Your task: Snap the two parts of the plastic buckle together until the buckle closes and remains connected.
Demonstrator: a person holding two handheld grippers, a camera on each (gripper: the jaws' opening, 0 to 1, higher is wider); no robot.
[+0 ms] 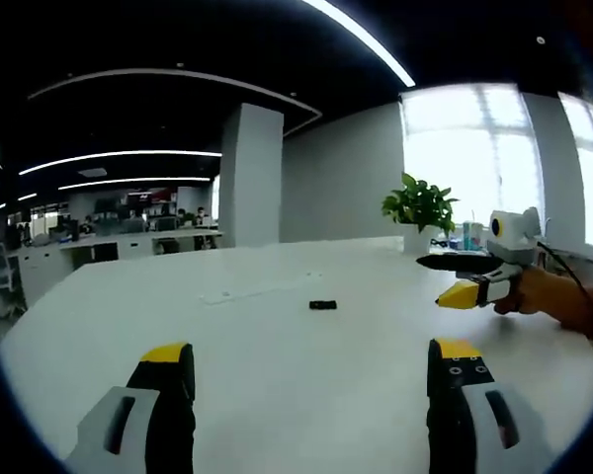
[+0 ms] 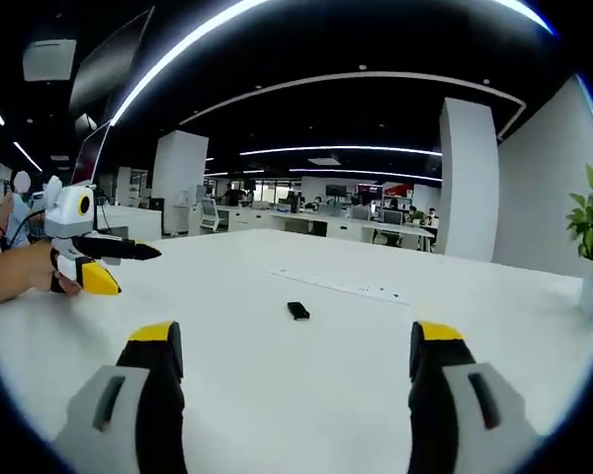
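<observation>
Left gripper held low over the white table, jaws wide apart and gripping nothing — yellow tips rising from the bottom of the left gripper view. Ahead, almost dead centre between those jaws and well apart from them, lies the black plastic buckle, a small dark bar flat on the tabletop, long axis running across the view.

Right gripper likewise spread and empty, with the same buckle ahead and roughly centred, long axis here slanting a little toward the camera. Seen from the left gripper view, at the right edge in a person's hand, same gripper with jaws parted; seen from the right gripper view, left gripper at the far left, also parted.

Hard to judge which gripper sits nearer — buckle looks about equally far from both. Too small to tell whether one piece or two, joined or separate.

No brand, label or writing readable anywhere; potted plant beyond the table.
</observation>
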